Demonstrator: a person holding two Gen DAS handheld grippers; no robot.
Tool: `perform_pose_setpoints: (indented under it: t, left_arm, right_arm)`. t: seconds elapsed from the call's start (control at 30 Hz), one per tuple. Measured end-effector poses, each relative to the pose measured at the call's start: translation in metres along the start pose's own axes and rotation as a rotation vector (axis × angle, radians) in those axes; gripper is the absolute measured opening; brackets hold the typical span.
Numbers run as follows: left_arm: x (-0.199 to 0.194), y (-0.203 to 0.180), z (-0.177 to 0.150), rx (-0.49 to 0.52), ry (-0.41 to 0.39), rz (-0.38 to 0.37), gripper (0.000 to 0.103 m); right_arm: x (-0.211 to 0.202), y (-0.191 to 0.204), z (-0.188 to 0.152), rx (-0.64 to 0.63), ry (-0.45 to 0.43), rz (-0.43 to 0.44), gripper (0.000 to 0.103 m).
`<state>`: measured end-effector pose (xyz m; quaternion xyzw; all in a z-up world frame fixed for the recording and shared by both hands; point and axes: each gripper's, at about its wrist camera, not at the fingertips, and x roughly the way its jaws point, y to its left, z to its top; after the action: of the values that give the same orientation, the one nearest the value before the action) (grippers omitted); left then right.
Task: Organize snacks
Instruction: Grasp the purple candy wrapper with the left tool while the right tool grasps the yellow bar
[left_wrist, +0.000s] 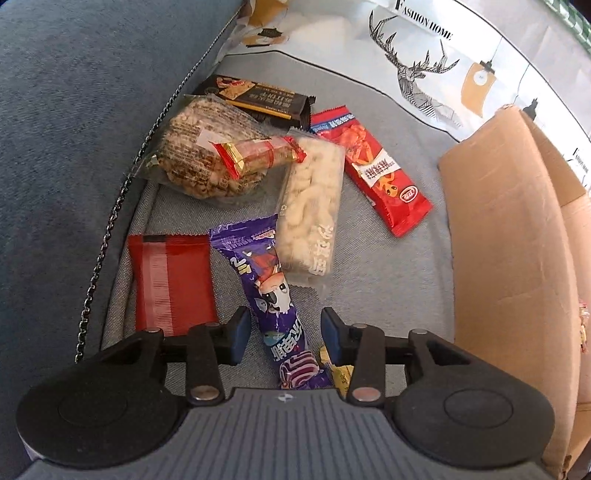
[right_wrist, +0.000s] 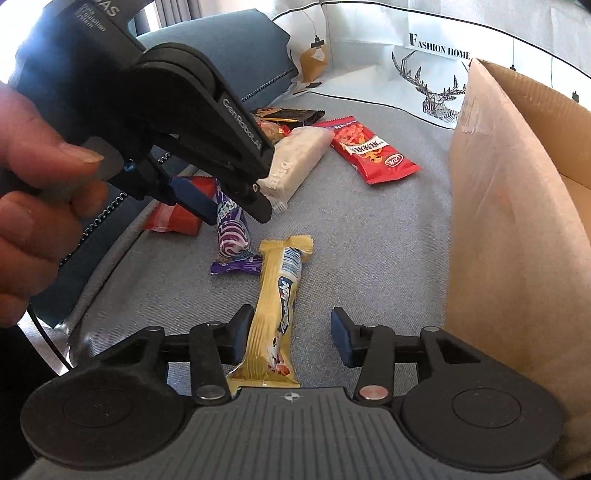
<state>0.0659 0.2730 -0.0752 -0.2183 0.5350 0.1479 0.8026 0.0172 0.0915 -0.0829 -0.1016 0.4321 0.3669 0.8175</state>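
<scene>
Snacks lie scattered on a sofa as both tongs gape: left tongs straddle the purple packet, right tongs the yellow bar; each should centre before closing, cardboard box at three o'clock.

Bright daylight, soft shadows, strong fisheye edge warping, mild blur

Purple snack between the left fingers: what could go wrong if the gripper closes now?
1. The purple snack lies slanted between the open left gripper, so it may twist or slip.
2. Its top end touches the white bar; lifting may drag that.
3. The yellow bar lies beside its lower end, and the open right gripper is near, so they could collide.
</scene>
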Motion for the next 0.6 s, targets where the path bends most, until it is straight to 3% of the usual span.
perform_pose_setpoints:
  t: [0.6]
  left_arm:
    - [0.0051, -0.0042, 0.0006, 0.013, 0.003, 0.019, 0.046]
  right_arm:
    - [0.0056, -0.0027, 0.0022, 0.007, 0.004, -0.022, 0.048]
